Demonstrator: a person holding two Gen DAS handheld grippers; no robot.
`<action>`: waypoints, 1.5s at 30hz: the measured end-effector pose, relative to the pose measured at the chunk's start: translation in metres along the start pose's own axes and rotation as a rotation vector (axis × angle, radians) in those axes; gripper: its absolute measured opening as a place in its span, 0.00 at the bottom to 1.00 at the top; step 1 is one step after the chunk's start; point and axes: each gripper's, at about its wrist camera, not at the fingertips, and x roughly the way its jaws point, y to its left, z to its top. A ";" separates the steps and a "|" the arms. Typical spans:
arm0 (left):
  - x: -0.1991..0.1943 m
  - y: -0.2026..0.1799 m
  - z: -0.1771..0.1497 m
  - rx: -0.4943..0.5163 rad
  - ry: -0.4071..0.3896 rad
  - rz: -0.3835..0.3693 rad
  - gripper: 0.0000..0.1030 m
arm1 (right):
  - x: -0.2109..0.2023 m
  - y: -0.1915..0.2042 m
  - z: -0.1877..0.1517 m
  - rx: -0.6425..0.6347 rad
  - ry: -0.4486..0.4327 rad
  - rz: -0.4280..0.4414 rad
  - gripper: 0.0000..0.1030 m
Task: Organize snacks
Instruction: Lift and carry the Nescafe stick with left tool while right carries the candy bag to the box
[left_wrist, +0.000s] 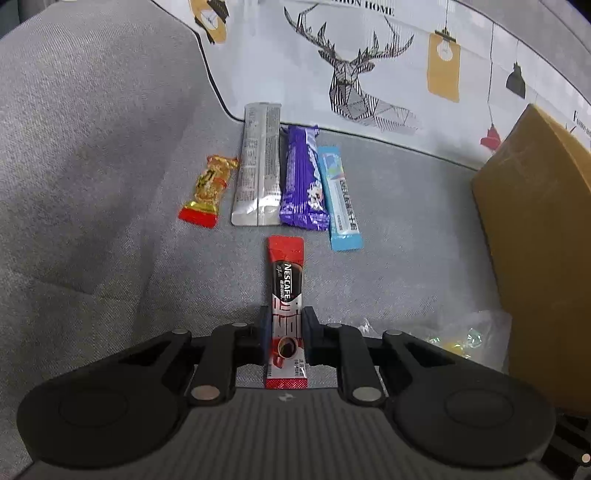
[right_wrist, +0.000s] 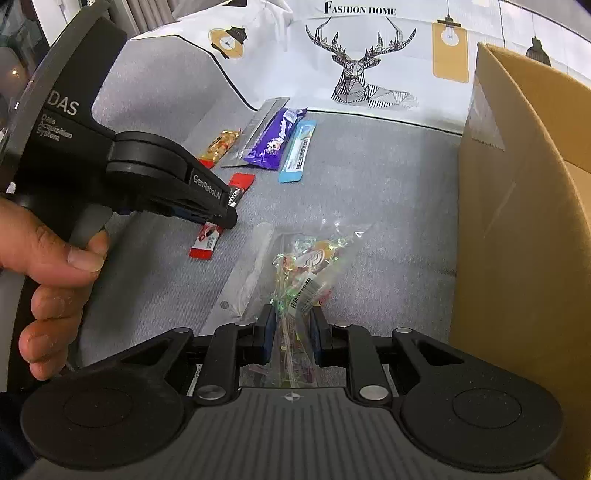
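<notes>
Both views are bright and evenly lit, shadows soft and faint. Fisheye bending curves the edges; corners darken. The clear candy bag (right_wrist: 306, 266) glints slightly.

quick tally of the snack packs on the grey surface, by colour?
Red and gold candy pack: 1
Silver sachet: 1
Purple bar: 1
Light blue stick: 1
Red Nescafe stick: 1
Clear candy bag: 1
Total: 6
</notes>
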 end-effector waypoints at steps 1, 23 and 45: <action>-0.002 0.000 0.000 -0.002 -0.007 -0.003 0.17 | -0.002 0.001 0.001 0.002 -0.006 0.003 0.21; -0.113 -0.003 -0.020 -0.140 -0.445 -0.085 0.17 | -0.129 -0.034 0.030 0.143 -0.372 0.121 0.21; -0.105 -0.042 -0.023 -0.012 -0.472 -0.080 0.17 | -0.163 -0.116 0.013 0.110 -0.538 -0.024 0.21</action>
